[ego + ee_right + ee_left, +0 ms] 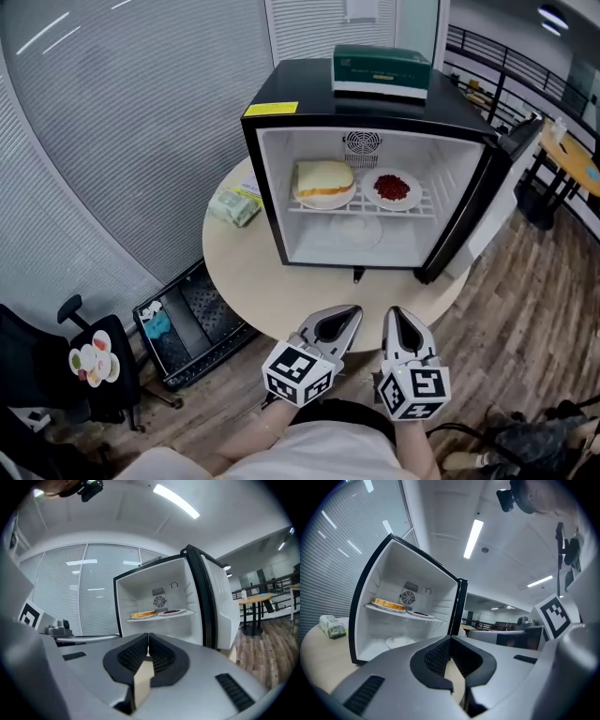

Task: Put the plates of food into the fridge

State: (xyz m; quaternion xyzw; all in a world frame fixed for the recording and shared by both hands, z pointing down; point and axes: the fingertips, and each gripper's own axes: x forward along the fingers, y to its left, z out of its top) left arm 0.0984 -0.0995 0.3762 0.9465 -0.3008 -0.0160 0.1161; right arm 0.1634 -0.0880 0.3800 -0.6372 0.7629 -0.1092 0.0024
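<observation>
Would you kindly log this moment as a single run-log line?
fridge: door open | sandwich plate, red food plate: on shelf | left gripper: shut, empty | right gripper: shut, empty

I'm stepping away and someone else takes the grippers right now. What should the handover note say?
Left gripper: shut, empty, over the near edge of the table.
Right gripper: shut, empty, next to the left one.
Plates: the plate of yellowish baked food and the plate of red food sit side by side on the wire shelf inside the fridge.
Done: both plates in view are in the fridge.
Left: the fridge door stands open; closing it is probably next. The table shows no other plate, only a wrapped packet.
</observation>
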